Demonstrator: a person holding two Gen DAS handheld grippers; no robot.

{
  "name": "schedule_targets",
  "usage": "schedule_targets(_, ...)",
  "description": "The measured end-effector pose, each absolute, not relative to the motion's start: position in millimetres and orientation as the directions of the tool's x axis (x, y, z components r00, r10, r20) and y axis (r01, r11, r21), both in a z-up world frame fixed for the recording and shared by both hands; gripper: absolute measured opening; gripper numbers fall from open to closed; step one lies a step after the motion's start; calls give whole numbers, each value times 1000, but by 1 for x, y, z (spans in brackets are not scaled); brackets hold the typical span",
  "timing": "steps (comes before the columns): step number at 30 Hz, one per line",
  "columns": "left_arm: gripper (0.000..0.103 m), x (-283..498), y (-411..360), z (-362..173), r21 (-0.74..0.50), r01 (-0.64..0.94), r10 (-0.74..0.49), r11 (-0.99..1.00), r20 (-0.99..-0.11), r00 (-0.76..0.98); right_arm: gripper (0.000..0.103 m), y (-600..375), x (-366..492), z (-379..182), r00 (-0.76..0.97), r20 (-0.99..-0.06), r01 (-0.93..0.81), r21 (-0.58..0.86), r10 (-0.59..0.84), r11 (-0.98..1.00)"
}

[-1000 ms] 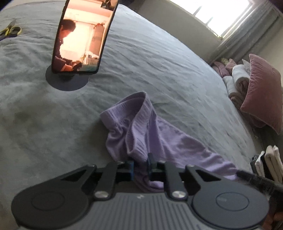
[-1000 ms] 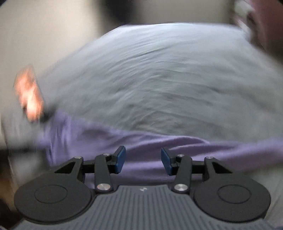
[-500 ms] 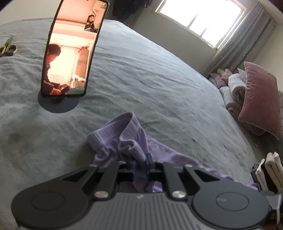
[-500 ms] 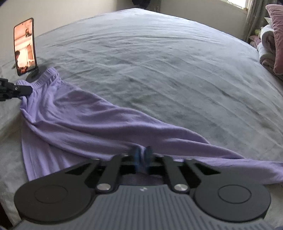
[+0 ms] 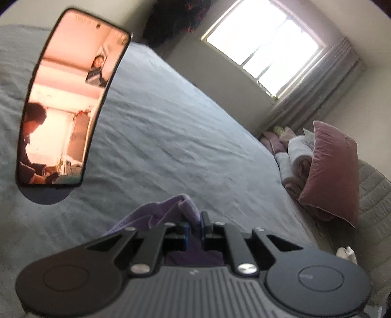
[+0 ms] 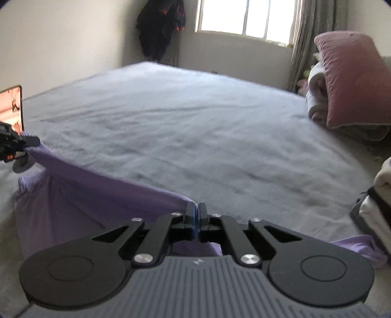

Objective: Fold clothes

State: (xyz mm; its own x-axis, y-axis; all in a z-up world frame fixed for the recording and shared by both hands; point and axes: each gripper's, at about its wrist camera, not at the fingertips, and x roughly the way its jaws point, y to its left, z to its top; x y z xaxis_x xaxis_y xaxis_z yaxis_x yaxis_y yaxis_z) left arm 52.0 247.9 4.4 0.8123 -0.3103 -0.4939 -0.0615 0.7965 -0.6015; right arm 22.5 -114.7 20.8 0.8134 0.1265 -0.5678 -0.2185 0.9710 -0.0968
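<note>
A lilac garment [image 6: 80,195] hangs stretched above the grey bed [image 6: 195,127], held at two places. My right gripper [image 6: 196,215] is shut on its upper edge near the middle. My left gripper [image 5: 194,226] is shut on a bunched fold of the lilac garment [image 5: 171,208] at its waistband end. In the right wrist view the left gripper [image 6: 27,143] shows at the far left, pinching the cloth's corner. A loose end of the fabric trails at the lower right [image 6: 359,244].
A phone on a round stand [image 5: 66,97] is upright on the bed to the left. A pink pillow [image 6: 354,80] and rolled towels [image 6: 317,97] lie at the right. Folded pale clothes [image 6: 376,203] sit at the right edge. A window [image 6: 246,17] is beyond.
The right gripper shut on the garment's edge and lifted it. The left gripper rose with the waistband end, so the cloth now hangs taut between the two.
</note>
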Motion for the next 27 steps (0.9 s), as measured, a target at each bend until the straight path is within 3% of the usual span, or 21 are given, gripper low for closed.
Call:
schedule_targets(7, 8, 54, 281, -19, -611, -113, -347, 783, -581, 736, 0, -86, -19, 34, 791, -588, -355, -220, 167, 909)
schedule_targets(14, 8, 44, 286, -31, -584, -121, -350, 802, -626, 697, 0, -57, -39, 13, 666, -704, -552, -241, 248, 798)
schedule_targets(16, 8, 42, 284, -33, -571, -128, -343, 811, -642, 686, 7, -56, -33, 7, 664, -706, -554, -240, 248, 797)
schedule_targets(20, 9, 37, 281, -34, -545, -126, -328, 829, -656, 679, 34, -72, -14, -3, 686, -699, -491, -239, 203, 837)
schedule_targets(27, 9, 39, 278, -34, -516, -126, -309, 847, -671, 674, 34, -116, 22, -11, 703, -703, -349, -209, 108, 913)
